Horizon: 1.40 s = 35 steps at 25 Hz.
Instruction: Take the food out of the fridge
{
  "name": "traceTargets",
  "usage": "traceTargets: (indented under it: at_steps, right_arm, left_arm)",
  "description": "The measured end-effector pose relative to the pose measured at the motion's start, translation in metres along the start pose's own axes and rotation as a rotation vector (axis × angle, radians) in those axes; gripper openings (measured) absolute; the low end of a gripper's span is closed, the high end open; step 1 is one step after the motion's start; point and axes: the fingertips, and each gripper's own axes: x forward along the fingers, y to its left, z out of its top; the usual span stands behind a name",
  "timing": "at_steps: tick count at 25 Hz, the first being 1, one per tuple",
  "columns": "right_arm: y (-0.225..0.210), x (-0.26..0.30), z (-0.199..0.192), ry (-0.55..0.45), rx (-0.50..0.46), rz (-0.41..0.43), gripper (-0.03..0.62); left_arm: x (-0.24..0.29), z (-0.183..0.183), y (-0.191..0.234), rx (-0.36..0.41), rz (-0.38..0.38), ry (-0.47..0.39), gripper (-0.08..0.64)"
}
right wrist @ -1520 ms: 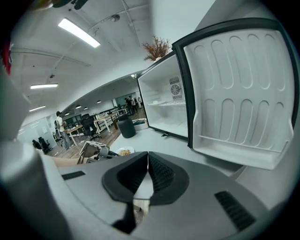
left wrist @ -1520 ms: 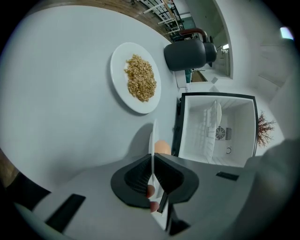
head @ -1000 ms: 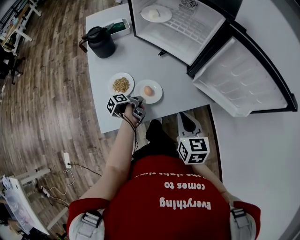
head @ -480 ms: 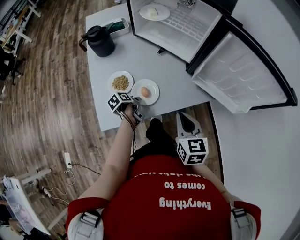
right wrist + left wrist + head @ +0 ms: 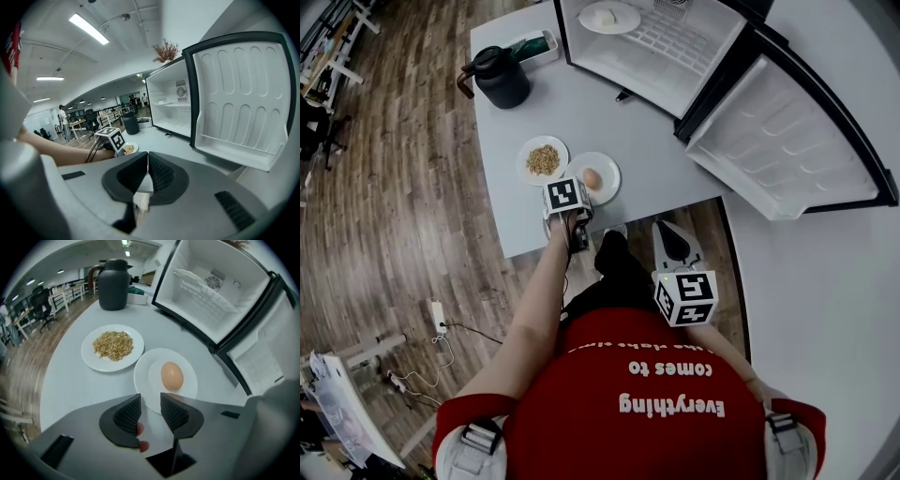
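1. The left gripper (image 5: 150, 401) points down at the table (image 5: 572, 112). Its jaws are opening, and their pads press on nothing. The near rim of the egg plate (image 5: 154, 389) sits just at their tips, at 12 o'clock.
2. The right gripper (image 5: 145, 168) hangs idle with its jaws together and nothing between them.
3. Two foods are already out. The egg (image 5: 172, 375) is on its plate, and the grain plate (image 5: 112, 347) lies at its 10 o'clock.
4. One white plate (image 5: 609, 17) of pale food is left on the wire shelf (image 5: 675, 37) of the open fridge (image 5: 633, 64), at 12 o'clock in the head view.
5. That plate is probably stiff, light and breakable, with a smooth rim that could slip.
6. It is best pinched on its door-side rim and carried level so the food does not slide.
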Motion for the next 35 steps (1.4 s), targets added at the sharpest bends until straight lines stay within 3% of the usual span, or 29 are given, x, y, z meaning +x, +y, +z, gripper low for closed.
traceTargets:
  at_steps: [2, 6, 8, 13, 16, 19, 28, 35]
  right_arm:
    - [0.002, 0.001, 0.0, 0.003, -0.004, 0.004, 0.015]
    - [0.003, 0.002, 0.0, 0.008, -0.008, 0.011, 0.015]
    - [0.003, 0.003, 0.001, 0.008, -0.008, 0.01, 0.015]
    - [-0.002, 0.006, 0.006, -0.004, -0.002, 0.0, 0.015]
    - [-0.006, 0.008, 0.01, -0.014, 0.008, -0.005, 0.015]
    - [-0.009, 0.011, 0.015, -0.023, 0.019, -0.009, 0.015]
    - [-0.014, 0.033, 0.035, -0.055, 0.04, 0.004, 0.015]
    - [-0.011, 0.055, 0.053, -0.076, 0.034, 0.035, 0.015]
  left_arm:
    - [-0.005, 0.005, -0.003, 0.063, 0.02, -0.021, 0.115]
    - [-0.035, 0.031, -0.005, 0.134, 0.058, -0.175, 0.115]
    - [-0.056, 0.041, -0.012, 0.104, 0.009, -0.224, 0.115]
    - [-0.132, 0.075, -0.029, -0.039, -0.211, -0.429, 0.112]
    - [-0.165, 0.087, -0.039, -0.042, -0.322, -0.506, 0.09]
    - [-0.188, 0.091, -0.045, -0.014, -0.359, -0.568, 0.015]
    - [-0.203, 0.104, -0.061, 0.111, -0.351, -0.605, 0.009]
    - [-0.214, 0.124, -0.055, 0.134, -0.325, -0.635, 0.008]
